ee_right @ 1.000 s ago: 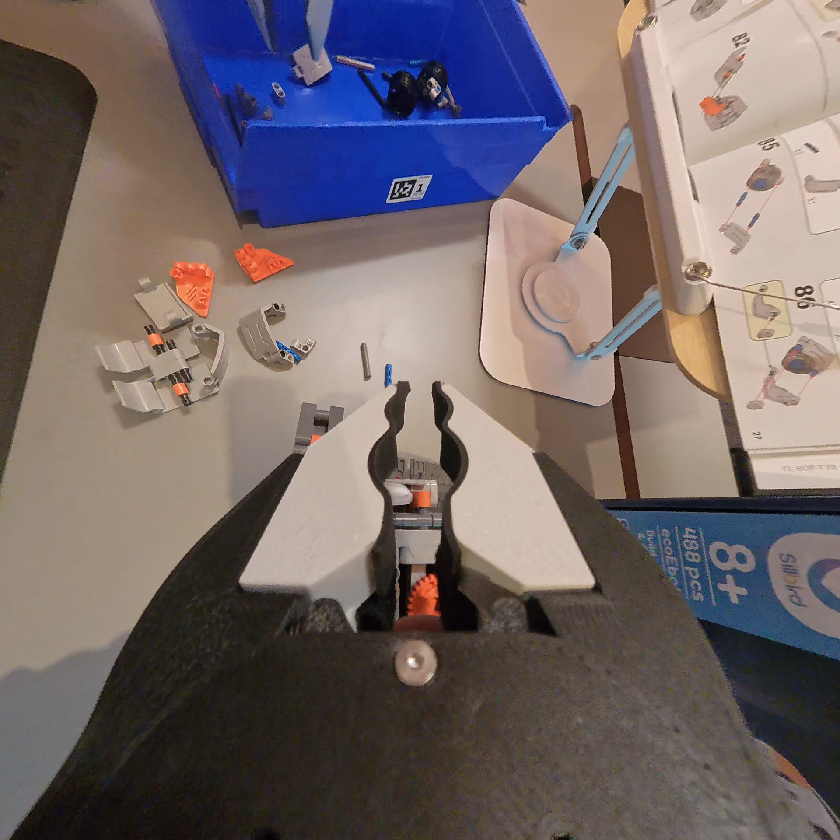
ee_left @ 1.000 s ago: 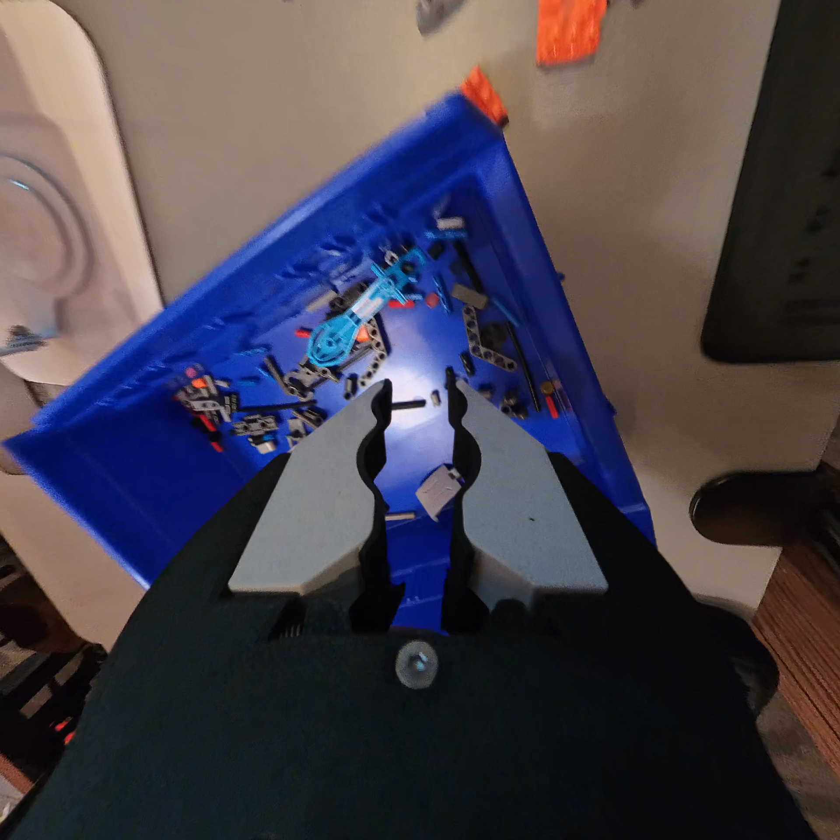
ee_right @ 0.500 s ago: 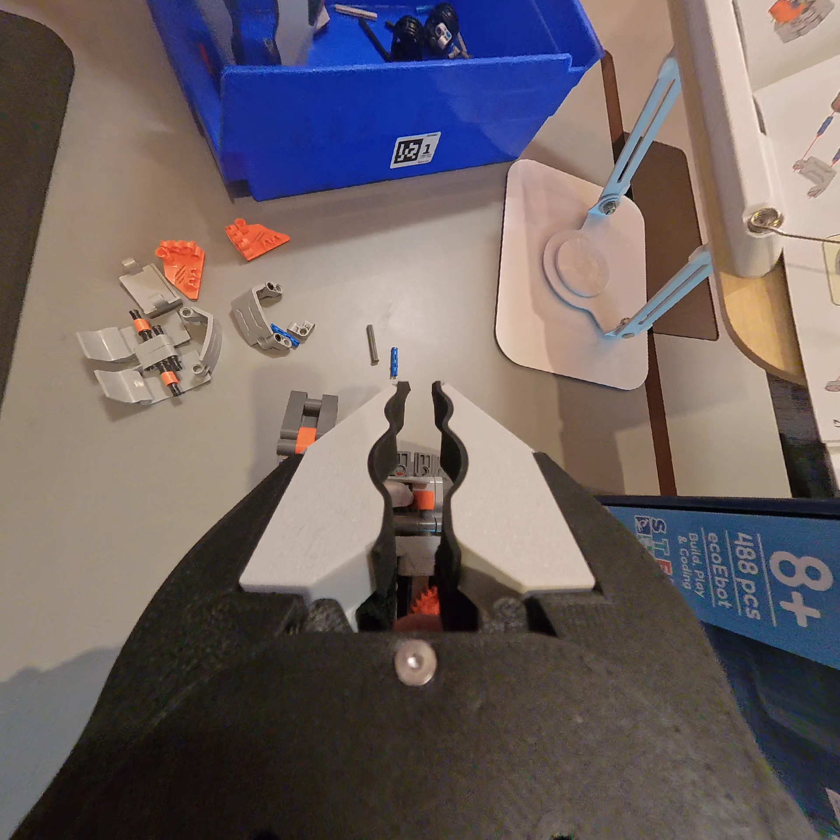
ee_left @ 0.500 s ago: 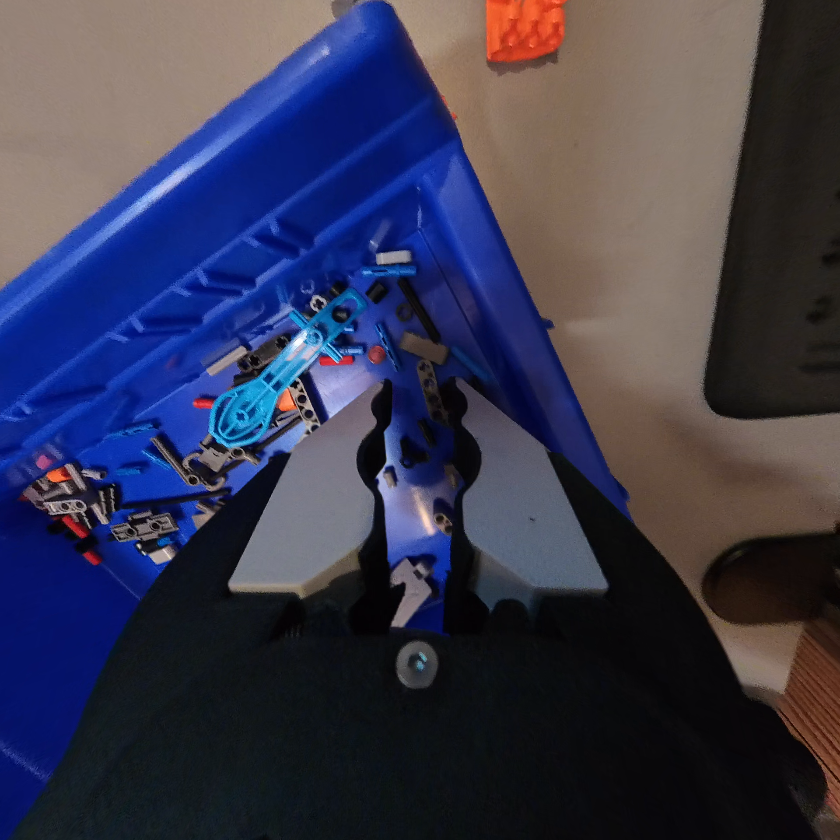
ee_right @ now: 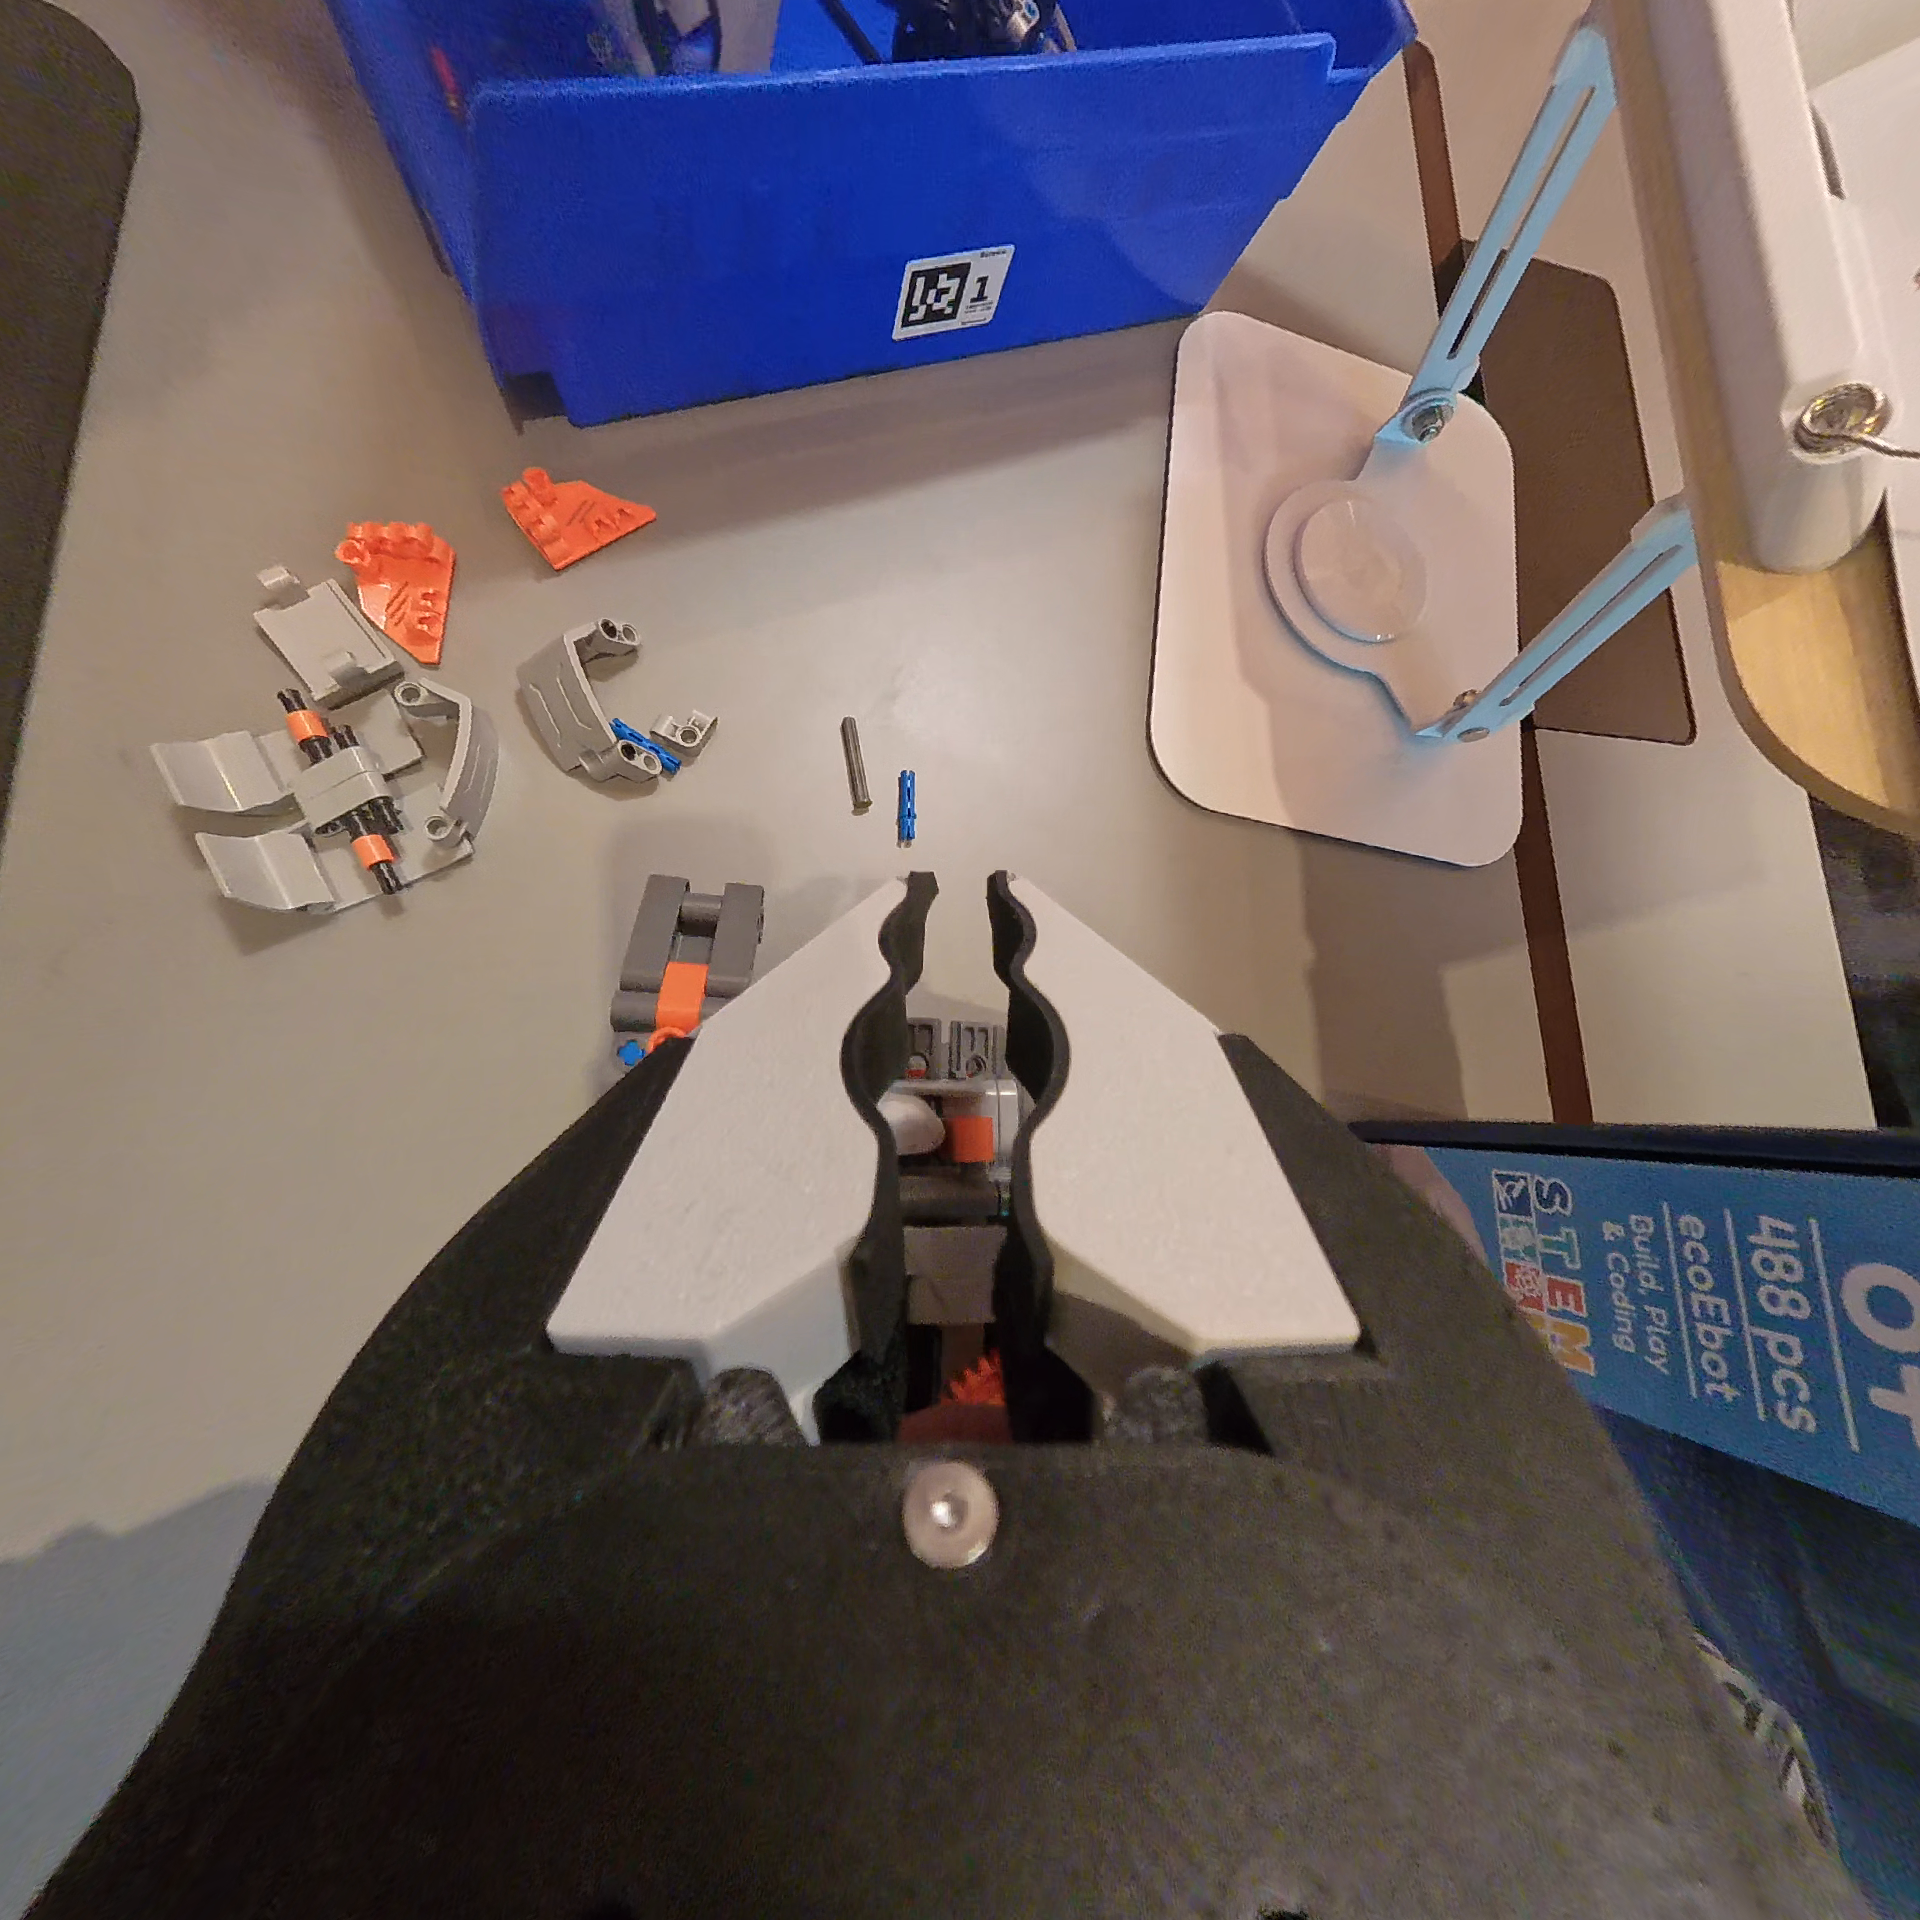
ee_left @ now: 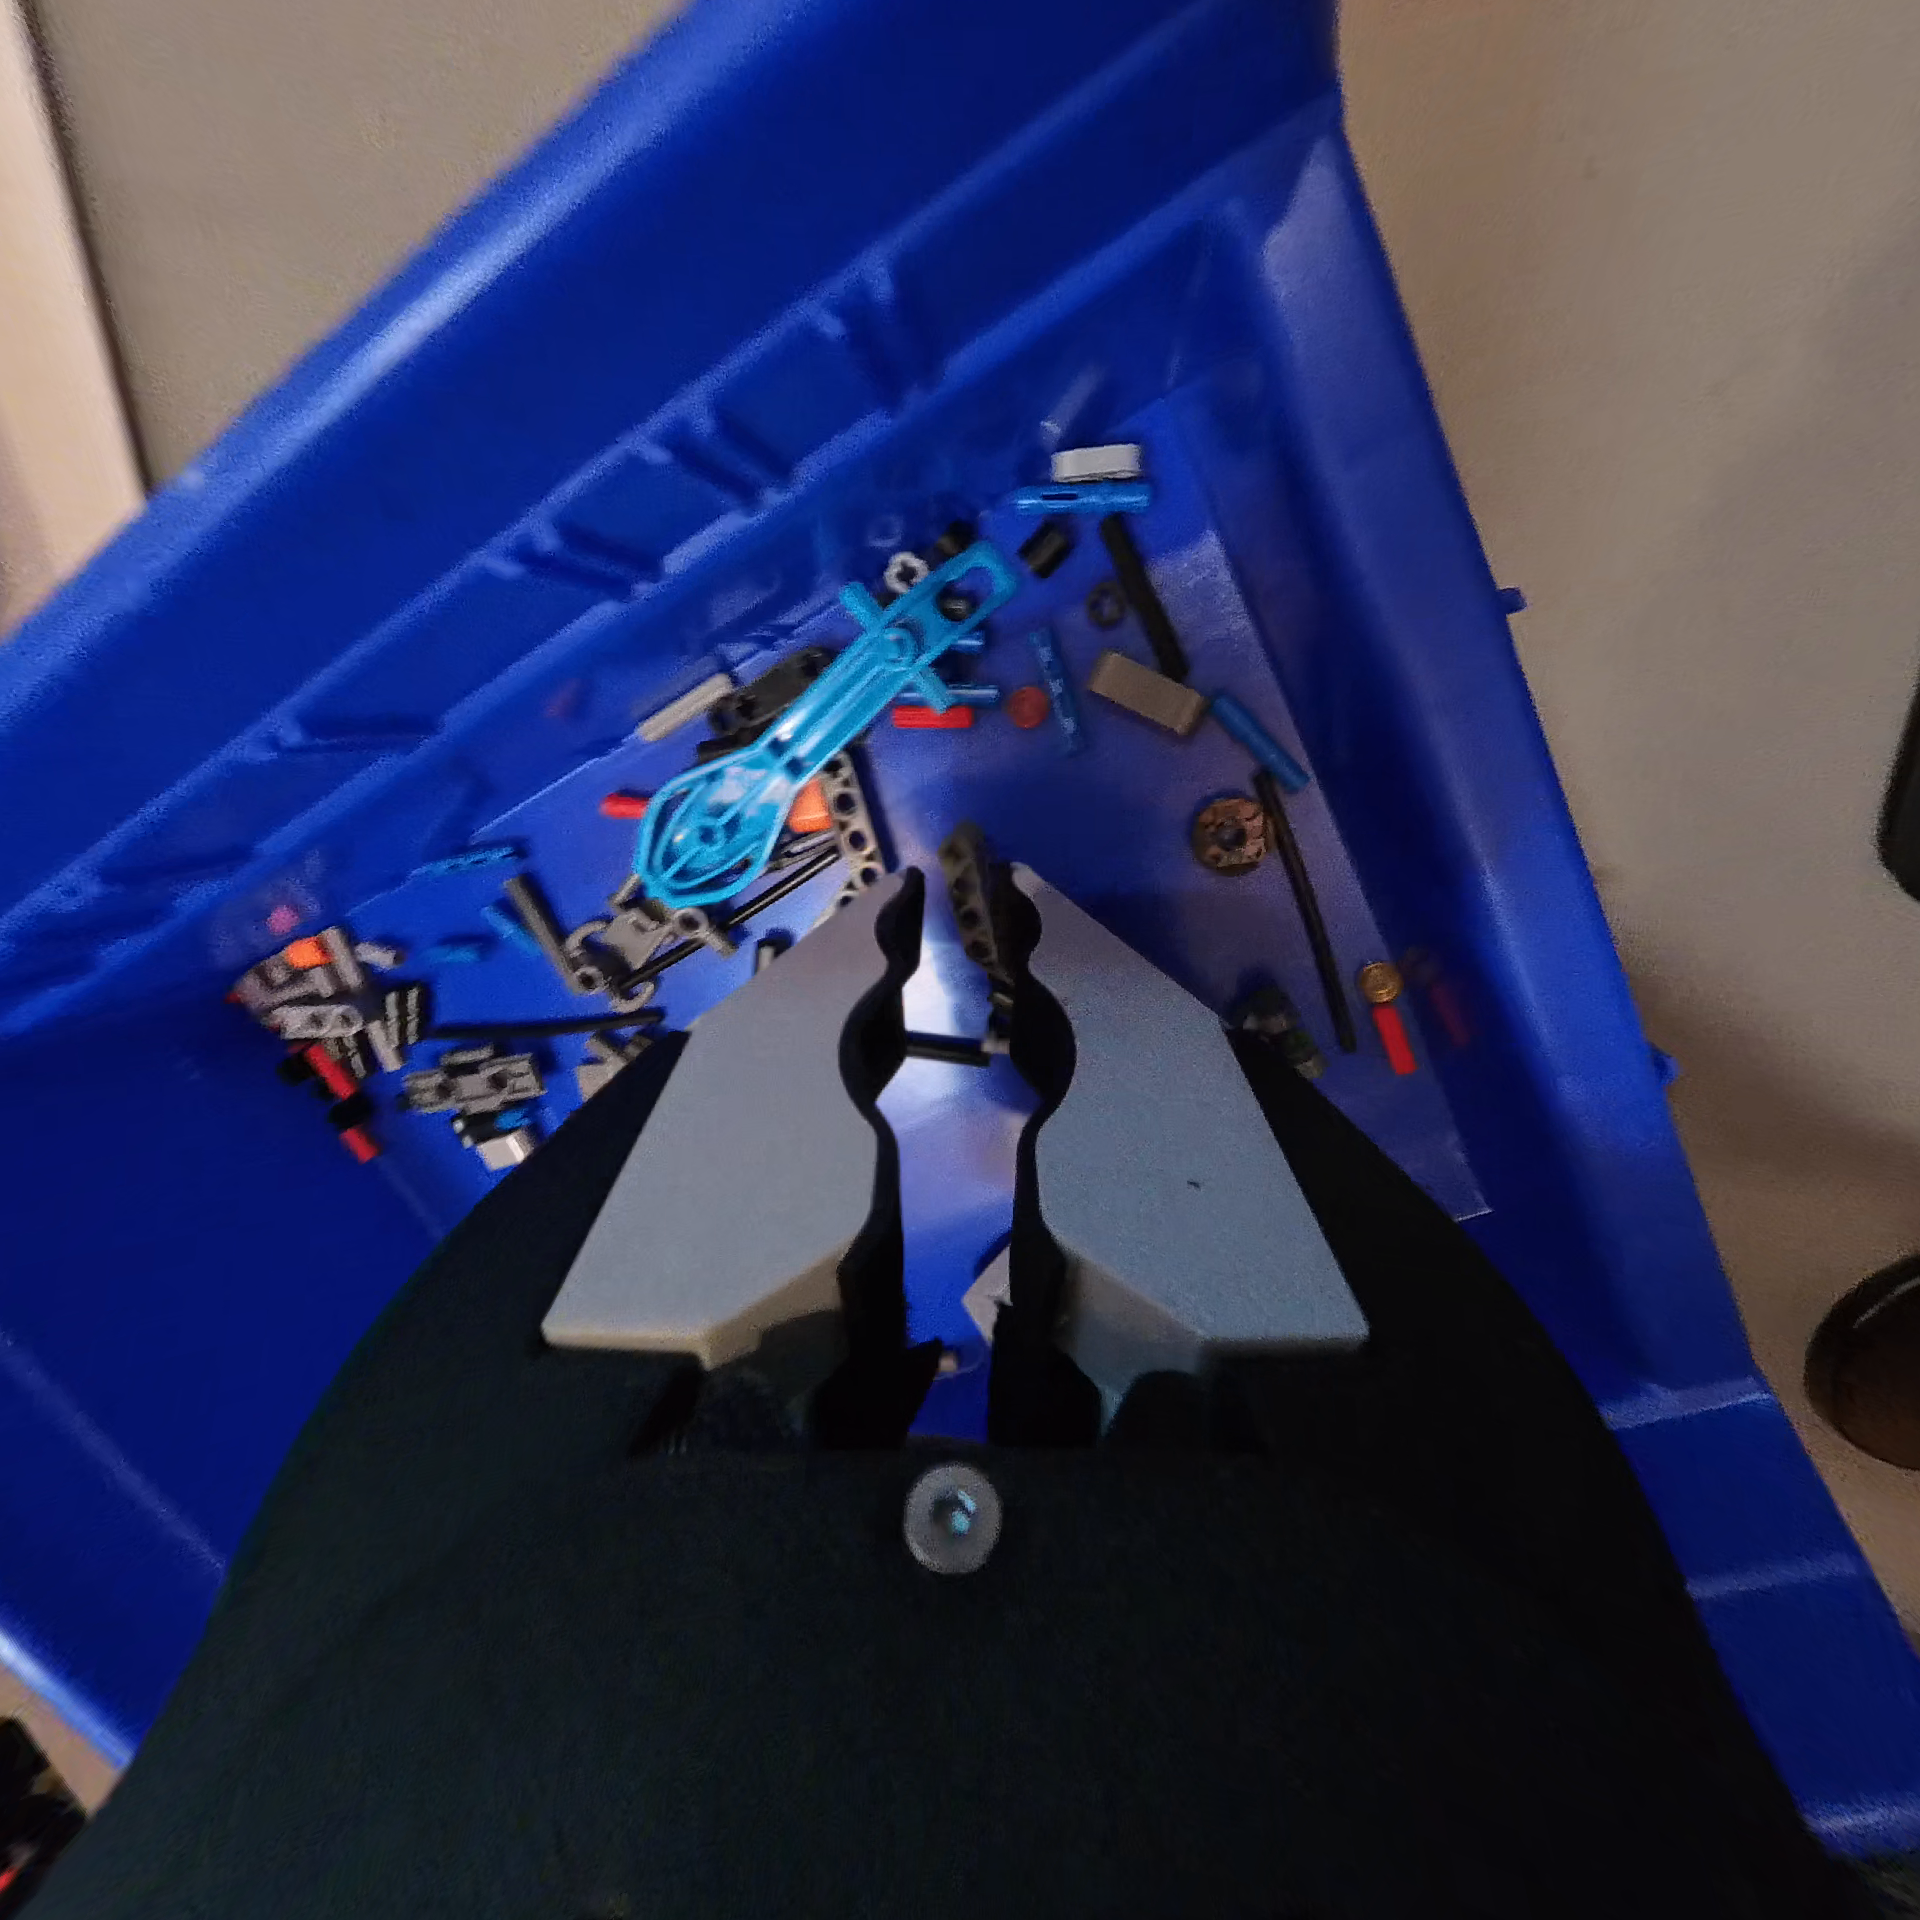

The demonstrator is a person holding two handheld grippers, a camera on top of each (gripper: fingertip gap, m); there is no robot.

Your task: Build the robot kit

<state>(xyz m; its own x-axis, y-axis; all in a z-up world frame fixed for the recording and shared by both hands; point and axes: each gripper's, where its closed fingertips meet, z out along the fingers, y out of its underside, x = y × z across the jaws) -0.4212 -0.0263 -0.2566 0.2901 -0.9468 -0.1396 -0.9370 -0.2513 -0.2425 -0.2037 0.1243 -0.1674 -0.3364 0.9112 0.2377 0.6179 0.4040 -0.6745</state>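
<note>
My left gripper (ee_left: 961,883) is inside the blue bin (ee_left: 623,416), low over its floor. Its jaws stand a little apart and hold nothing. A dark grey holed beam (ee_left: 971,914) lies just beyond the tips. A light blue paddle-shaped piece (ee_left: 790,748) lies further left. My right gripper (ee_right: 961,883) is shut on a grey and orange brick assembly (ee_right: 956,1132) and holds it above the table. A blue pin (ee_right: 907,805) and a grey axle (ee_right: 857,764) lie just ahead of its tips.
The bin also shows in the right wrist view (ee_right: 883,208), ahead of that gripper. Orange panels (ee_right: 582,514), grey curved pieces (ee_right: 322,800) and a grey-orange block (ee_right: 686,956) lie left of it. A white stand base (ee_right: 1340,644), a blue box (ee_right: 1714,1278) and a black mat (ee_right: 52,312) flank the table. Some 30 cm of space lies between my two pairs of fingers. My left tips are about 20 cm from the blue pin (ee_right: 907,805), my right tips only 12 cm. The grey axle (ee_right: 857,764) is about 12 cm from my right fingertips.
My left gripper has moved down into the bin, closer to the parts on its floor. My right gripper has come nearer the table and bin, still holding the assembly.
</note>
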